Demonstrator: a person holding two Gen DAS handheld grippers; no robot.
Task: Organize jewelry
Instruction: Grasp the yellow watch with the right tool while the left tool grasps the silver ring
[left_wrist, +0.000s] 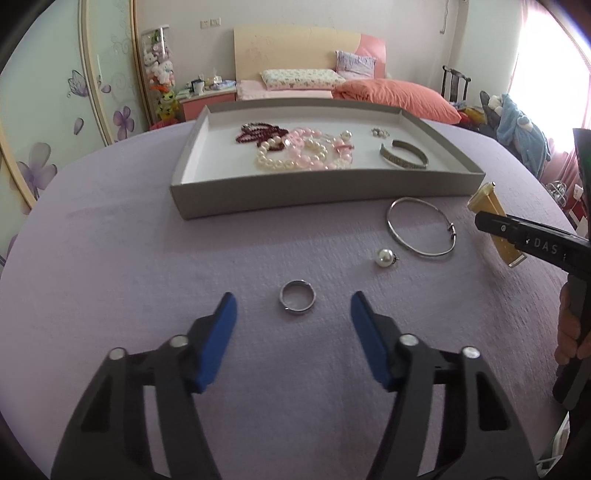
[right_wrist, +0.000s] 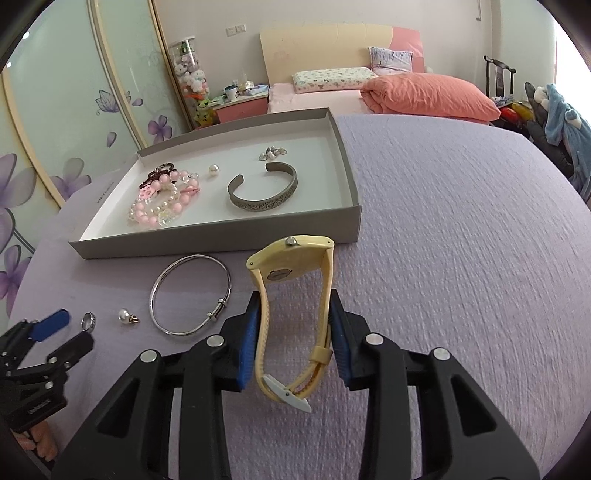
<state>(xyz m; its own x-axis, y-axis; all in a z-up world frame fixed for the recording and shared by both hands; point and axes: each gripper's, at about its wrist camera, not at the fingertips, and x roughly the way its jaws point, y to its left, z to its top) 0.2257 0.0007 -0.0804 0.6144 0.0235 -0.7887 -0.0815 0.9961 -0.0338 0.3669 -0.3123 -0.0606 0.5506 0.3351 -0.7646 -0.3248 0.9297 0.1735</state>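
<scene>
My left gripper (left_wrist: 291, 304) is open, its blue pads either side of a silver ring (left_wrist: 297, 301) lying on the purple cloth. My right gripper (right_wrist: 293, 299) is shut on a yellow watch (right_wrist: 291, 266), held by its strap above the cloth; it also shows in the left wrist view (left_wrist: 495, 225). A pearl pendant (left_wrist: 385, 257) and a thin silver bangle (left_wrist: 421, 226) lie between the ring and the grey tray (left_wrist: 295, 201). The tray holds pearl and pink bead strings (left_wrist: 303, 151), dark red beads (left_wrist: 258, 134), a metal cuff (left_wrist: 404, 155) and small earrings (left_wrist: 379, 132).
The purple cloth covers a round table (right_wrist: 461, 240). A bed with an orange duvet (right_wrist: 428, 94) stands behind it, a wardrobe with flower decals (left_wrist: 44, 122) to the left, and a chair with clothes (left_wrist: 517, 125) to the right.
</scene>
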